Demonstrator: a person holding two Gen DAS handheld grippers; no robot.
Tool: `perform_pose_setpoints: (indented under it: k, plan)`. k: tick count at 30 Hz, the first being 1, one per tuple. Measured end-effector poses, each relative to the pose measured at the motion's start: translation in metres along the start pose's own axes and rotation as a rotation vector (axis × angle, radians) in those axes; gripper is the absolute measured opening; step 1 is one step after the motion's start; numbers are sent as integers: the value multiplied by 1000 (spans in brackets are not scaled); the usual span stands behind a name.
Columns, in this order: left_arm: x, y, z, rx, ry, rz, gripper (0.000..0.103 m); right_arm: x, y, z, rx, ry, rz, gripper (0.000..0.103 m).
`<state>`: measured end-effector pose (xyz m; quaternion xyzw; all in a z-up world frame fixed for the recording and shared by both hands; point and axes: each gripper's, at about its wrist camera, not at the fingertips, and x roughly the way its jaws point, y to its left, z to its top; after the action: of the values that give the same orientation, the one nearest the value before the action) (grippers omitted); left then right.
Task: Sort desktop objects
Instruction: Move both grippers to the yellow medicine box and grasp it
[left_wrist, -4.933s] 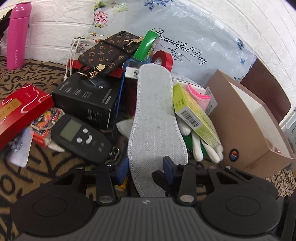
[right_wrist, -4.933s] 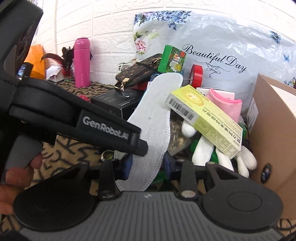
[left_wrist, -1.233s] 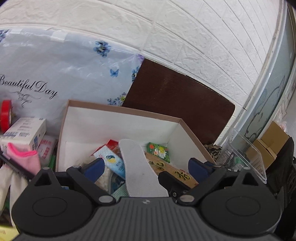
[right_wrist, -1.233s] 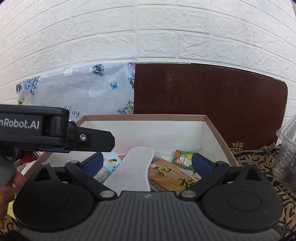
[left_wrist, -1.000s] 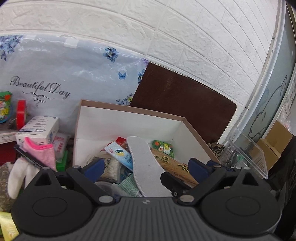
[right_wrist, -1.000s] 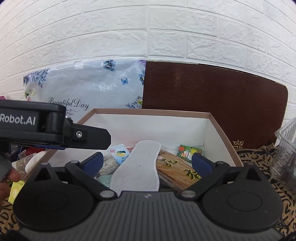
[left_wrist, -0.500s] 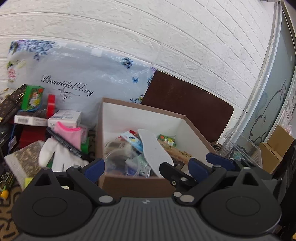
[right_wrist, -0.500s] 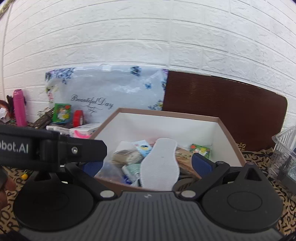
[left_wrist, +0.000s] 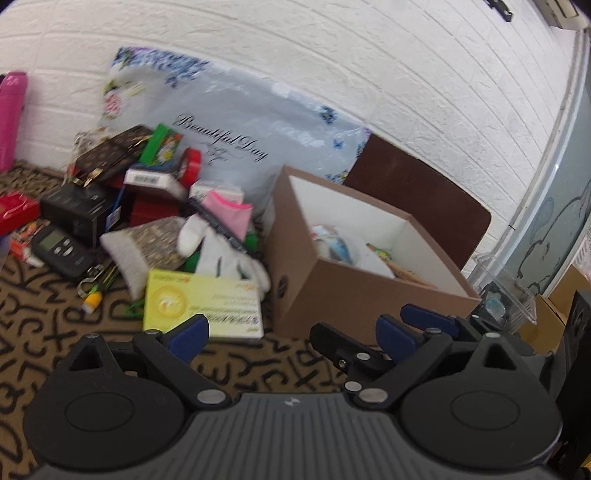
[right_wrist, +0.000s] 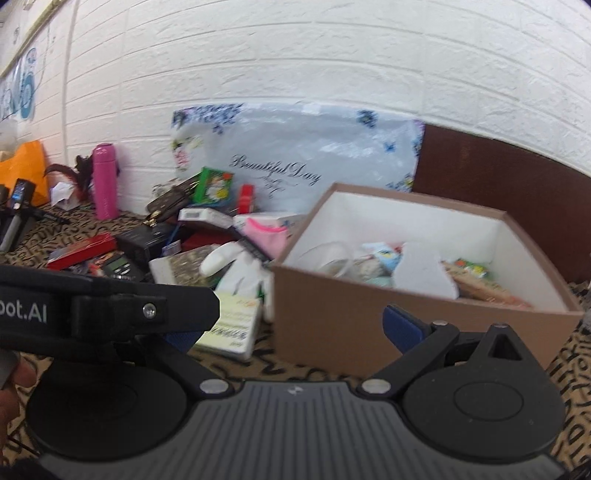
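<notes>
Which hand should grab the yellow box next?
Probably the left gripper: it is open and empty, and the yellow box lies just ahead of its left finger. The right gripper, also open, sits further toward the cardboard box.

White brick wall behind; dark brown board leaning against it; tan cloth with black letter pattern below, brightly lit.

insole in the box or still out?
In. The white insole lies inside the cardboard box on the other items; both grippers are open and empty.
</notes>
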<state>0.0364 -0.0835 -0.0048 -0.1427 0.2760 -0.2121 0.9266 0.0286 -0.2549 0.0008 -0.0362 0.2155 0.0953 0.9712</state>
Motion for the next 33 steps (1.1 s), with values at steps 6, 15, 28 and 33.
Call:
perform_pose_setpoints:
  k: [6,15,28,33]
  plan:
    - [-5,31,-9,-33,1,62,100,16,24,-20,35,60,80,99]
    - [21,70,-7,-41,40,101,100,51,46,-36,-32,112,94,98]
    - [71,94,4,-49,145,61,79,96,44,-39,3,169,97,79]
    - [85,101,7,-75,163,48,72,105,44,-39,6,182,118,74]
